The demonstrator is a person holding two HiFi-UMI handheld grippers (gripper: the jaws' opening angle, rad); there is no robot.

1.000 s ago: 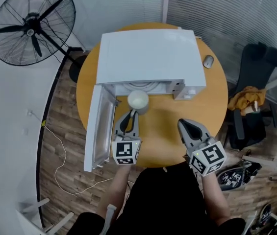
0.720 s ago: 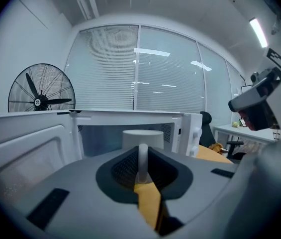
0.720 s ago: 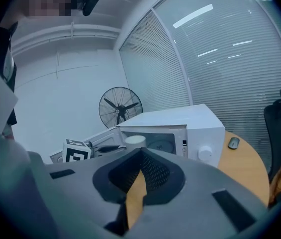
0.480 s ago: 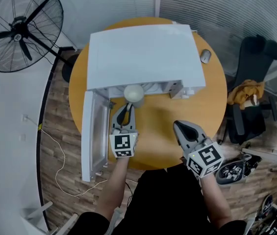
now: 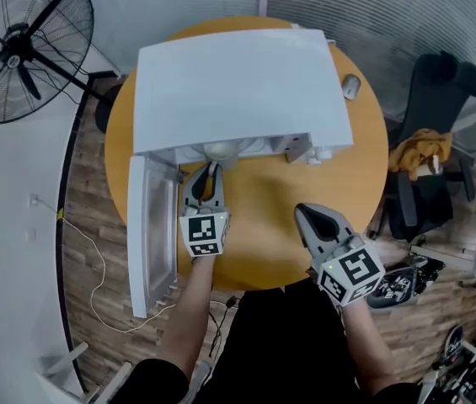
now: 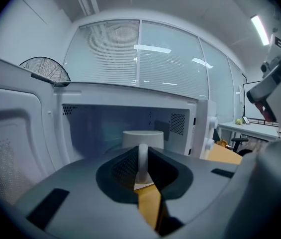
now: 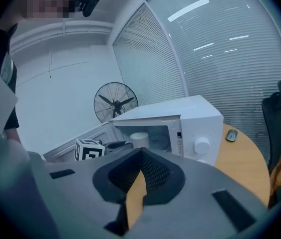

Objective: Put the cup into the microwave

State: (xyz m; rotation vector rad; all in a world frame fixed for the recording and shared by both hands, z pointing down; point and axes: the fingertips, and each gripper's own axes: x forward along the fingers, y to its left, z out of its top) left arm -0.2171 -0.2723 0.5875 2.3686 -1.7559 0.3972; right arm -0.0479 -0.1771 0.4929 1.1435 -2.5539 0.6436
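Observation:
The white cup [image 5: 221,151] sits at the mouth of the white microwave [image 5: 238,82], half hidden under its top edge. My left gripper [image 5: 206,172] is shut on the cup's handle [image 6: 142,159]. In the left gripper view the cup body [image 6: 142,138] stands upright just ahead, inside the lit cavity. The microwave door [image 5: 149,225] hangs wide open to the left. My right gripper [image 5: 309,218] hovers over the table to the right, shut and holding nothing. From the right gripper view [image 7: 141,156] the cup [image 7: 139,139] shows inside the open microwave [image 7: 185,121].
The microwave stands on a round orange table [image 5: 263,225]. A computer mouse [image 5: 351,86] lies at the table's far right. A floor fan [image 5: 18,45] stands at the left, a black chair [image 5: 440,124] with a yellow cloth at the right. A cable [image 5: 94,268] trails on the wooden floor.
My left gripper has carried the cup forward from the table in front of the microwave into its opening. The right gripper has stayed about where it was.

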